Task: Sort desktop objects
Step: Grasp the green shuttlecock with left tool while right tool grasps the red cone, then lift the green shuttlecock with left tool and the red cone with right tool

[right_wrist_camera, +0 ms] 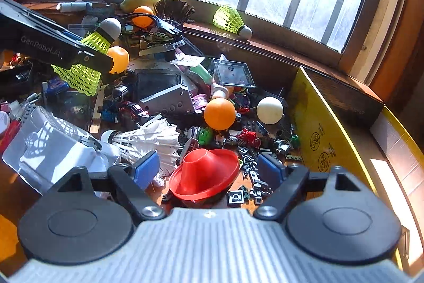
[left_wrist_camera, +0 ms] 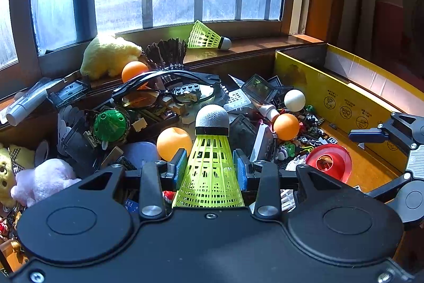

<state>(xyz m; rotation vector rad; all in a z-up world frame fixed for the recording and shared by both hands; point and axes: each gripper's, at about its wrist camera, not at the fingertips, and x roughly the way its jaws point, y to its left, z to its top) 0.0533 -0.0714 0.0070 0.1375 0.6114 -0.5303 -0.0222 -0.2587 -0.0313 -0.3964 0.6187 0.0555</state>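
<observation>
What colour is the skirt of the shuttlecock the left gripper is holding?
Neon yellow-green, on the shuttlecock; clearest in the left wrist view.

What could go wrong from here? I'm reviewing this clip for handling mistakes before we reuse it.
1. The left gripper pinches the yellow-green shuttlecock by its thin mesh skirt; squeezing may deform it, or it may slip.
2. The right gripper stands open around the red cone-shaped piece, with a white feather shuttlecock beside one pad; closing could snag its feathers.
3. The orange ball and white ball lie loose just beyond and could roll if bumped.
</observation>
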